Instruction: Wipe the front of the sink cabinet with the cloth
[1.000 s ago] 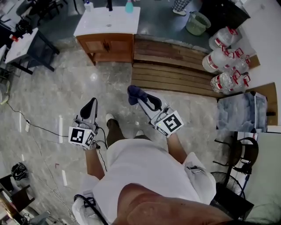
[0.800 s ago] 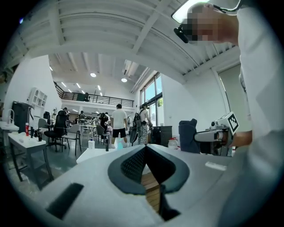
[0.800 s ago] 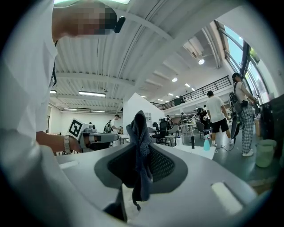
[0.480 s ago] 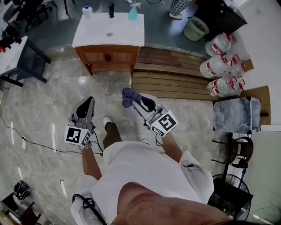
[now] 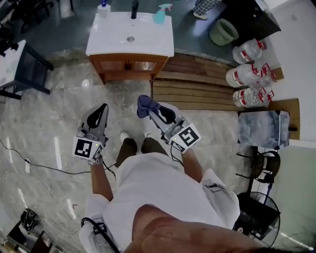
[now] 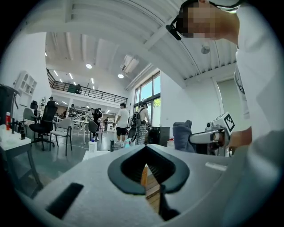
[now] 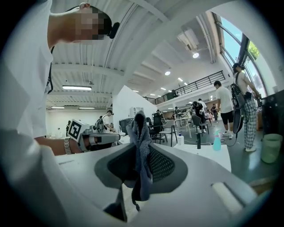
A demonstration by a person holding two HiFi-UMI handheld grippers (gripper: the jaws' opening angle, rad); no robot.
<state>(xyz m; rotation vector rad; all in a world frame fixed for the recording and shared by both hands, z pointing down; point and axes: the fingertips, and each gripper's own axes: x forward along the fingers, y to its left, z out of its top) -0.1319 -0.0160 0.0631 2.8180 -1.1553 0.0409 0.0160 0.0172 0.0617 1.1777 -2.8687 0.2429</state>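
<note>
The sink cabinet has a white top (image 5: 148,42) and a brown wooden front (image 5: 129,65); it stands at the top of the head view, ahead of the person. A dark blue cloth (image 5: 144,105) bunches at the tip of my right gripper (image 5: 152,111), which is shut on it. In the right gripper view the cloth (image 7: 142,150) hangs pinched between the jaws, with the white sink top (image 7: 208,156) beyond. My left gripper (image 5: 100,112) is held beside it, jaws closed together and empty (image 6: 146,167). Both grippers are well short of the cabinet.
A wooden slat platform (image 5: 197,89) lies right of the cabinet, with water jugs (image 5: 247,69) and a green bin (image 5: 222,30) past it. On the sink top stand a teal spray bottle (image 5: 160,14) and a soap bottle (image 5: 102,8). A dark table (image 5: 19,64) stands left; a cable (image 5: 29,153) crosses the floor.
The cabinet has come closer and larger in the head view as the person stepped toward it. Both grippers keep their pose, the right one still holding the cloth.
</note>
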